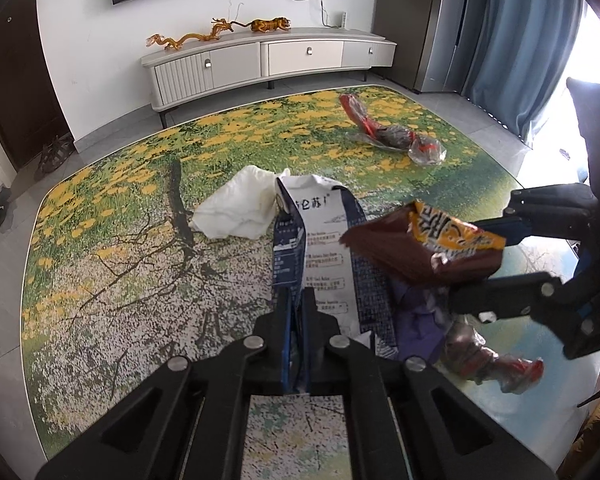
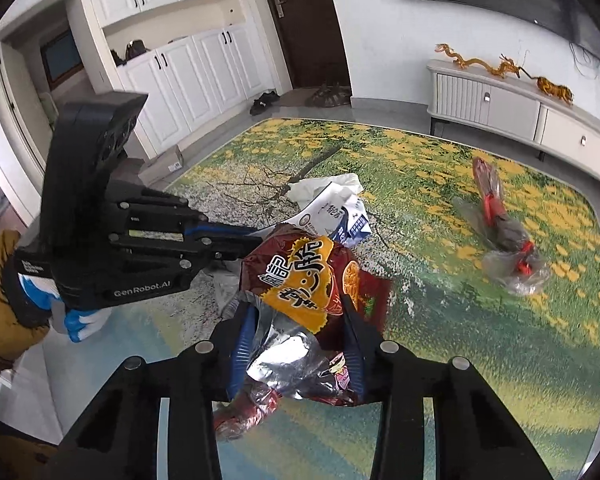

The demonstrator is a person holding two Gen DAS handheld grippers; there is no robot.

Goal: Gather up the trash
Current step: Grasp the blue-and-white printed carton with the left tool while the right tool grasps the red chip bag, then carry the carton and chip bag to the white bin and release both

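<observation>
My left gripper (image 1: 297, 296) is shut on the near edge of a flattened white-and-blue carton (image 1: 324, 240), which lies on the flower-printed table (image 1: 120, 260). My right gripper (image 1: 480, 260) reaches in from the right, shut on a brown-and-orange snack bag (image 1: 424, 240) held above the carton. In the right wrist view the snack bag (image 2: 300, 280) sits crumpled between the right gripper's (image 2: 298, 304) fingers. The left gripper (image 2: 256, 240) comes in from the left at the carton (image 2: 340, 212). A crumpled white tissue (image 1: 236, 208) lies just beyond the carton.
A clear plastic wrapper with red print (image 1: 384, 132) lies far right on the table. Another red-and-clear wrapper (image 1: 496, 364) lies near the table's right edge, under the right gripper. A gloved hand (image 2: 80, 320) holds the left gripper. A low TV cabinet (image 1: 260, 60) stands beyond the table.
</observation>
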